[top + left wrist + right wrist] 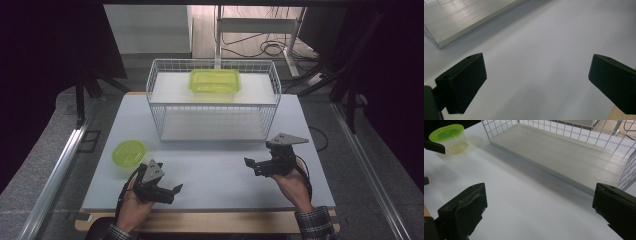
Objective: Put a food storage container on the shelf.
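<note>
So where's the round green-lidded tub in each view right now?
High view: the round tub sits at the table's left, just beyond the left gripper.
Left gripper view: not in it.
Right gripper view: top left corner.
Shared landmark: the wire rack.

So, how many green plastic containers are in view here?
2. A round container with a green lid stands on the table, front left, near the left claw. A rectangular container rests on the upper shelf of the wire rack.

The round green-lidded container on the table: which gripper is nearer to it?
Left. The left gripper sits just in front of the round container, slightly to its right. The right gripper is far across the table.
</note>
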{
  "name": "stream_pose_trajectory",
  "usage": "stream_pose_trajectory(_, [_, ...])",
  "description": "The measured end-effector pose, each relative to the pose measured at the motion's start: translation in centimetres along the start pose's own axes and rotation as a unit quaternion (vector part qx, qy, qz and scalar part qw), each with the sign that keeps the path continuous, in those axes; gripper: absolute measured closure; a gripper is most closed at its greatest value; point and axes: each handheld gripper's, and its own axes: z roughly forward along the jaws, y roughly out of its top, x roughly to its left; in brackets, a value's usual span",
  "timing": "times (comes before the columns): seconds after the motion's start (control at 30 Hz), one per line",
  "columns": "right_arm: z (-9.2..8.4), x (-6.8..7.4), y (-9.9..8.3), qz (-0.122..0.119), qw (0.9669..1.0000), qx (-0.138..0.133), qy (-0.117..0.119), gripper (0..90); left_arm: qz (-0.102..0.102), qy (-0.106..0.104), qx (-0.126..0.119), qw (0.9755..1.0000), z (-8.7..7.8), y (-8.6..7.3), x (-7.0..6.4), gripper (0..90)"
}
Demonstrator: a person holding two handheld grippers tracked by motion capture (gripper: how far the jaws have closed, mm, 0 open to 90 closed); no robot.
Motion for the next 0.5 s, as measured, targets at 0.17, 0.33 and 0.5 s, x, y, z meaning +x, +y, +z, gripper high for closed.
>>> stream_pose_trajectory(0.17, [-0.2, -0.2, -1.3, 0.005, 1.0, 0.001, -0.002, 0.0, -0.001, 0.002, 0.001, 1.0, 0.0, -0.1, 0.2, 1.6])
stream_pose_trajectory(0.33, [-0.6, -0.4, -2.4, 0.014, 0.9999, -0.003, -0.009, 0.0, -0.006, 0.002, -0.003, 1.0, -0.1, -0.1, 0.4, 1.7])
stream_pose_trajectory(0.5, [-0.6, -0.5, -3.5, 0.018, 0.9997, -0.002, -0.017, 0.0, -0.004, 0.003, -0.001, 1.0, 0.0, -0.2, 0.4, 1.6])
